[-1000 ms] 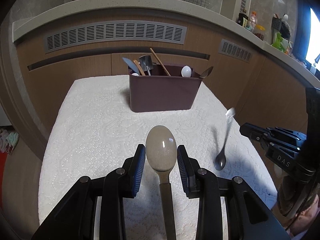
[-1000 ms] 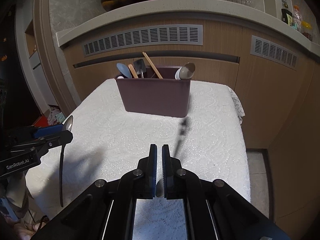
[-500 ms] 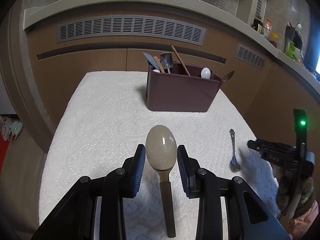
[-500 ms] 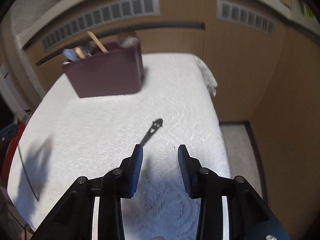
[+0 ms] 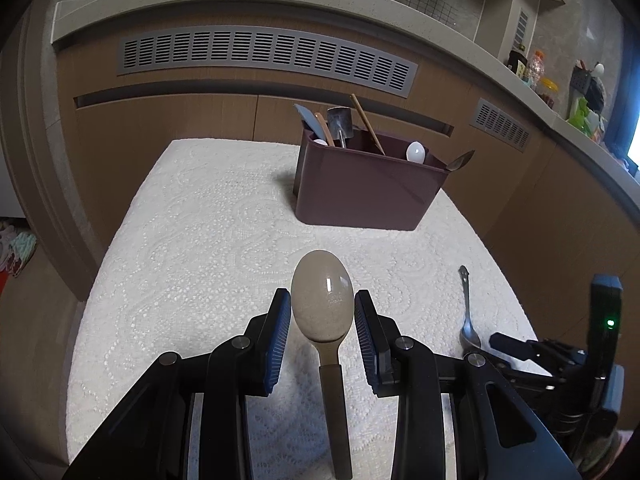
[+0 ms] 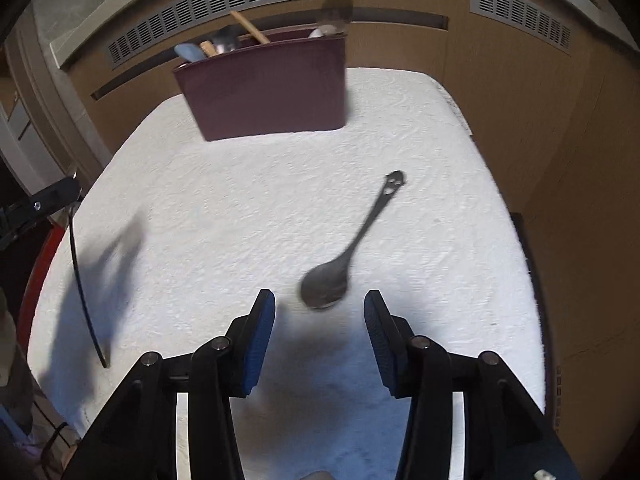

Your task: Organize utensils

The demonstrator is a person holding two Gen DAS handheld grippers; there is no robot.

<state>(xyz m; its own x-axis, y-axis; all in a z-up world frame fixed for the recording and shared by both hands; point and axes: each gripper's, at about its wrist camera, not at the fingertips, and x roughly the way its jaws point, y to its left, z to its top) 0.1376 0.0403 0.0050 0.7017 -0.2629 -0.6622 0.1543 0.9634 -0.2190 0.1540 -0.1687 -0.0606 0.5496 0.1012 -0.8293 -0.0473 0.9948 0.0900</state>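
My left gripper is shut on a large beige spoon, bowl forward between the pads, its dark handle hanging down toward the white textured mat. A maroon utensil caddy holding several utensils stands at the far side of the mat. A small metal spoon lies flat on the mat just ahead of my right gripper, which is open and empty above it. That spoon also shows in the left wrist view, beside the right gripper.
Wooden cabinet fronts with vent grilles curve behind the table under a stone counter. The mat's right edge drops off to the floor. The left gripper and its hanging spoon handle show at the left of the right wrist view.
My right gripper went from shut to open, and the small metal spoon went from held upright in it to lying flat on the mat. The left gripper kept hold of the beige spoon.
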